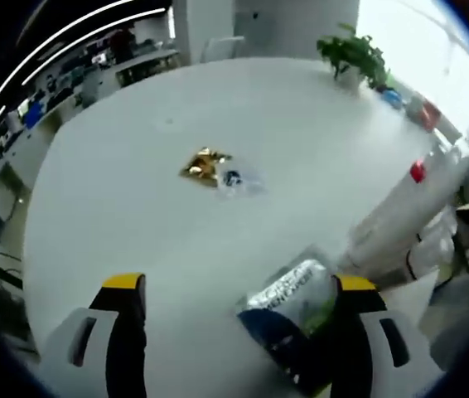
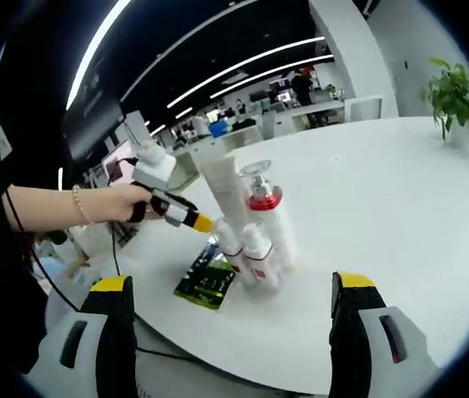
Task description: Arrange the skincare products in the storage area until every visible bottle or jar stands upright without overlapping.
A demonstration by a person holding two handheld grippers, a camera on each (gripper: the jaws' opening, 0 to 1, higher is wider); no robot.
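Observation:
In the right gripper view, a cluster of white skincare bottles stands at the table's near edge: a tall tube (image 2: 220, 184), a pump bottle with a red collar (image 2: 265, 201) and two small bottles (image 2: 253, 255) in front. A dark green sachet (image 2: 207, 282) lies flat to their left. My right gripper (image 2: 233, 283) is open, short of the cluster. A hand holds my left gripper (image 2: 205, 223) just left of the bottles. In the left gripper view, the left gripper (image 1: 239, 283) is open above the table, a silver-blue sachet (image 1: 282, 300) lies by its right jaw, and the white bottles (image 1: 400, 217) are to the right.
A gold wrapper (image 1: 205, 164) and a small clear packet (image 1: 234, 179) lie mid-table. A potted plant (image 1: 352, 55) (image 2: 458, 98) stands at the far edge, with small coloured items (image 1: 410, 104) near it. The round white table (image 1: 135, 191) has wide bare areas. A person's arm (image 2: 60, 206) reaches in from the left.

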